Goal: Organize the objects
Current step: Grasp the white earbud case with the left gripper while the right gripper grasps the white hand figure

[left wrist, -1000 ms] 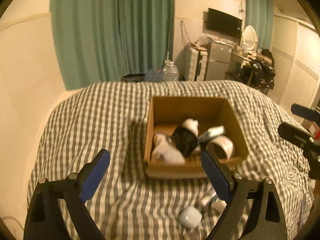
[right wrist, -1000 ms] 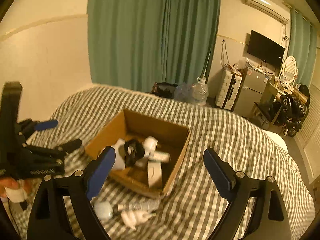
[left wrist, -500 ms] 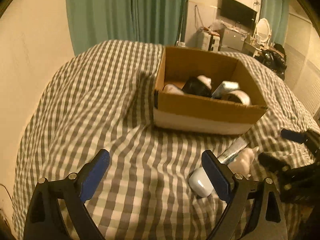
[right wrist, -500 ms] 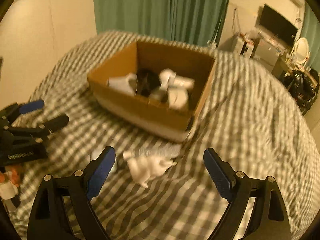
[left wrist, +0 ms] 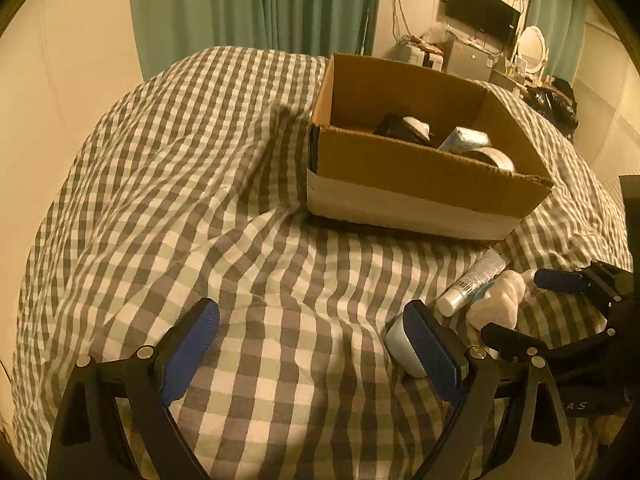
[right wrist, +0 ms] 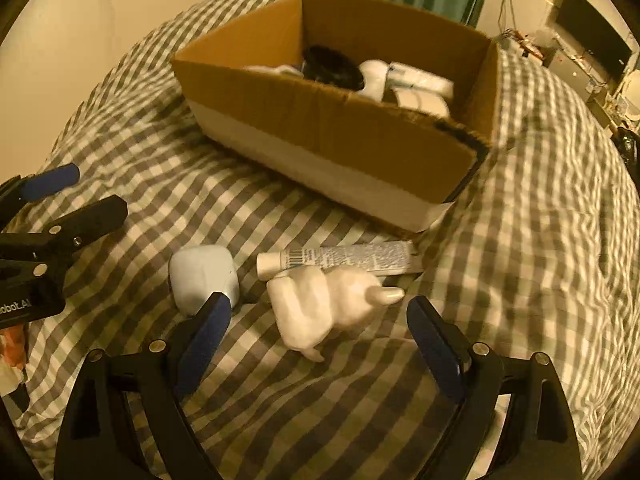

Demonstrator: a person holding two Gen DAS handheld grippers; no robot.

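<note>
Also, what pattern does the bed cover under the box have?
The bed cover has a grey and white check pattern, clearest in the left wrist view.

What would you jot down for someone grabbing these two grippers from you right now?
Left gripper: open, holding nothing, low over the checked bedcover.
Right gripper: open, holding nothing, just above the white soft toy.
Done: several items already sit in the cardboard box.
Left: three things lie in front of the box: the toy, the tube touching it, and the white rounded case.
</note>
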